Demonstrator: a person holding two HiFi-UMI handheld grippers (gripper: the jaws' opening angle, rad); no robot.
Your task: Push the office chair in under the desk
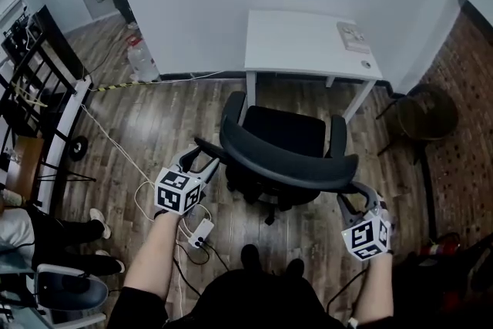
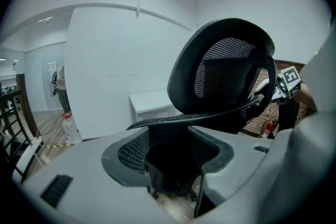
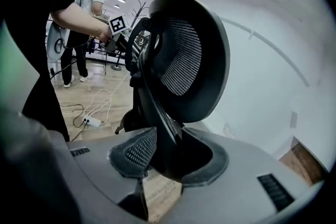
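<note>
A black mesh-back office chair (image 1: 285, 136) stands on the wood floor, its seat facing the white desk (image 1: 302, 42) against the wall and partly under the desk's front edge. I stand behind it. My left gripper (image 1: 202, 158) is at the left end of the curved backrest (image 1: 289, 166), my right gripper (image 1: 356, 195) at the right end. In the left gripper view the backrest's dark frame (image 2: 226, 71) fills the gap of the left gripper (image 2: 173, 160). In the right gripper view the frame's edge (image 3: 184, 55) runs down between the pads of the right gripper (image 3: 168, 157).
A white power strip (image 1: 201, 232) with cables lies on the floor by my feet. A large water bottle (image 1: 142, 58) stands left of the desk. A dark round stool (image 1: 427, 113) sits to the right, a black rack (image 1: 31, 81) and a seated person (image 1: 46, 239) to the left.
</note>
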